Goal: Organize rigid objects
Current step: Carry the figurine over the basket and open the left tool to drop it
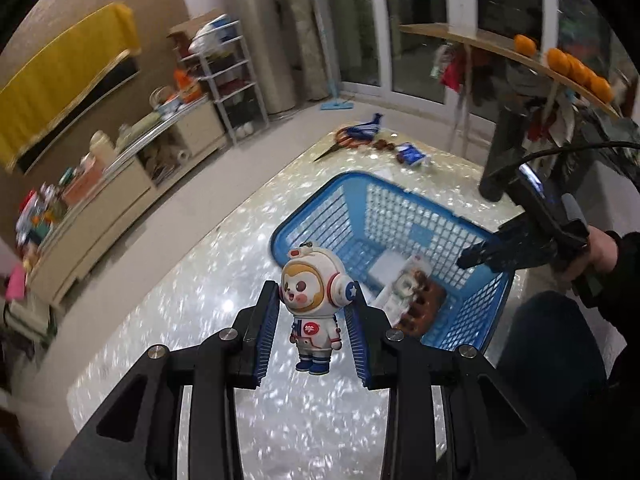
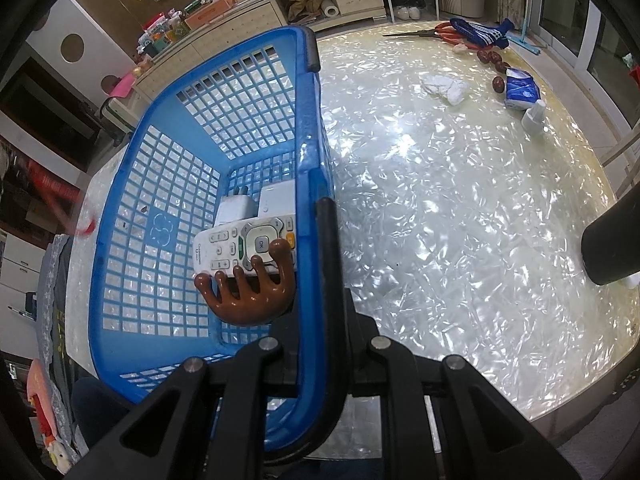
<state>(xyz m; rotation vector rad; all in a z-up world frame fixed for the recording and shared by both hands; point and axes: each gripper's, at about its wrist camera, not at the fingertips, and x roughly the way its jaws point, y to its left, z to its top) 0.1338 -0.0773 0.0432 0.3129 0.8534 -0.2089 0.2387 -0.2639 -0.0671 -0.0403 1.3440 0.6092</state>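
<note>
Two handheld grippers work over a glossy, pearl-patterned counter [image 2: 440, 200]. The left gripper [image 1: 314, 312] has its black fingers [image 1: 264, 320], lined with ribbed blue pads, closed on a small plastic astronaut figurine with a white helmet, orange face and blue boots [image 1: 314, 304]. The pads press on the sides of the round helmet, while the body and boots hang free below, clear of the counter. The figurine is lifted in the air, near the closest corner of a blue plastic lattice basket [image 1: 404, 208] but not yet over it.

The right gripper [image 2: 326, 364] has its fingers closed on the basket's near rim, where a black handle [image 2: 330, 280] curves; it appears to be steadying the basket. Inside the basket lie a white remote control with grey buttons [image 2: 244, 250], a brown wooden comb with thick rounded teeth [image 2: 250, 292] resting partly on the remote, and a white plug adapter [image 2: 256, 204].

The main risk is the figurine slipping: the helmet is smooth and curved, so a quick swing could twist it out of the pads onto the counter. Letting go too early would drop it outside the rim. A drop from height onto the remote and comb could make it bounce. If the right grip loosens, the light basket may slide.
</note>
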